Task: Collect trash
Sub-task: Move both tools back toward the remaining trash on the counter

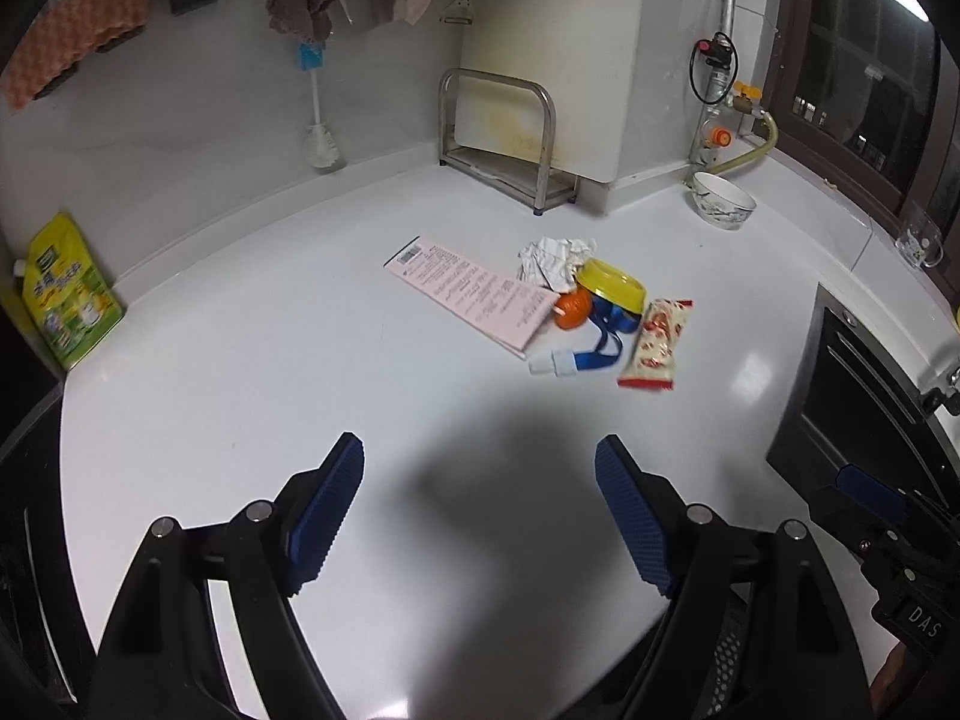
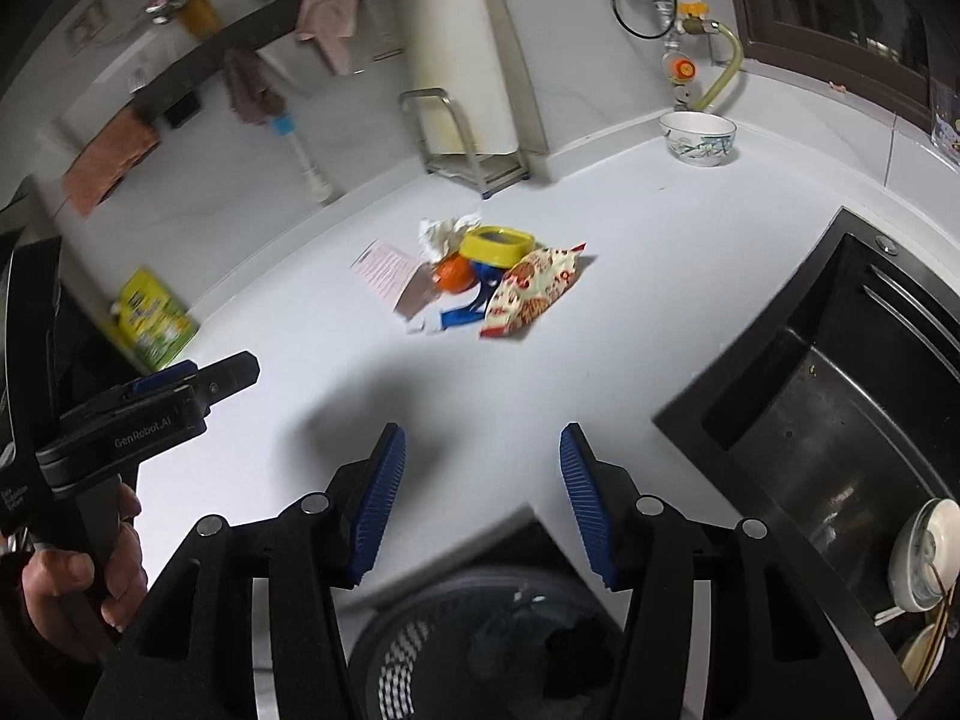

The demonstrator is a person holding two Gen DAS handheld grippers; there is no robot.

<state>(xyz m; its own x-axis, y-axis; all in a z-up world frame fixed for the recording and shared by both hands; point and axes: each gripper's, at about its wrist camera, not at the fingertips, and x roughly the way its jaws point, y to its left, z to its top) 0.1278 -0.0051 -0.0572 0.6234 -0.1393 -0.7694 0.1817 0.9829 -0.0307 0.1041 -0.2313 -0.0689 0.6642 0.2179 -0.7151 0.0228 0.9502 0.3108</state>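
On white counter (image 1: 240, 360), trash pile (image 1: 576, 294) beside sink (image 2: 840, 420)

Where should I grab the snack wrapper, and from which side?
Probably across the snack wrapper's narrow width, at its near crimped end. It lies flat at the right edge of the pile, with bare counter near and right of it. Come from that near-right side; the blue strap lies close on its left.

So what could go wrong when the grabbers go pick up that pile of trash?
The snack wrapper, crumpled paper and yellow lid lie touching, so the open right gripper might nudge one piece away while grabbing another. The flat pink paper may be hard to pinch. The trash bin sits below the counter's edge, so a loose drop could miss it.
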